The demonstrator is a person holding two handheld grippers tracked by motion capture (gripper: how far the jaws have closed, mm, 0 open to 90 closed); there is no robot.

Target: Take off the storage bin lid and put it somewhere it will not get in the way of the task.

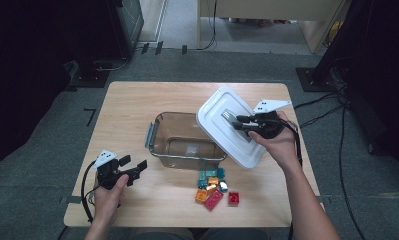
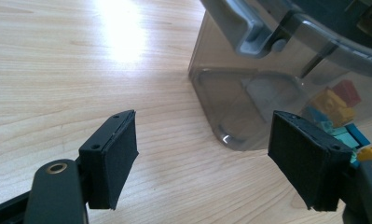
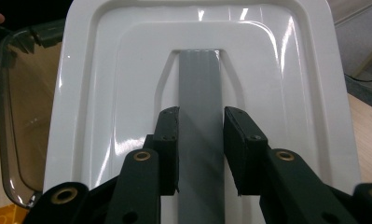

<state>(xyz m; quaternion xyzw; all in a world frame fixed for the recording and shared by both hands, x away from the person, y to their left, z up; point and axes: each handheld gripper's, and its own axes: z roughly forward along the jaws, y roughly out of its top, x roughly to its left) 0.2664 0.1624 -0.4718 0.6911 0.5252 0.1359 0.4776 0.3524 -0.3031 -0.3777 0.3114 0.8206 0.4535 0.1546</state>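
A clear plastic box [image 1: 187,140] with grey side latches stands in the middle of the wooden table [image 1: 137,100]; it looks empty. My right gripper [image 1: 235,122] is shut on the grey handle [image 3: 200,93] of the white lid [image 1: 222,120], which hangs tilted above the box's right edge. In the right gripper view the pads [image 3: 168,149] press on both sides of the handle and the lid [image 3: 104,93] spreads behind them. My left gripper [image 1: 133,165] stays open low at the front left, and its own view has the jaws wide apart facing the box [image 2: 249,93].
A heap of toy bricks [image 1: 214,187] in teal, orange, yellow and red lies in front of the box, near the table's front edge. Through the box wall the bricks [image 2: 337,107] show in the left gripper view. Cables run over the floor at the right.
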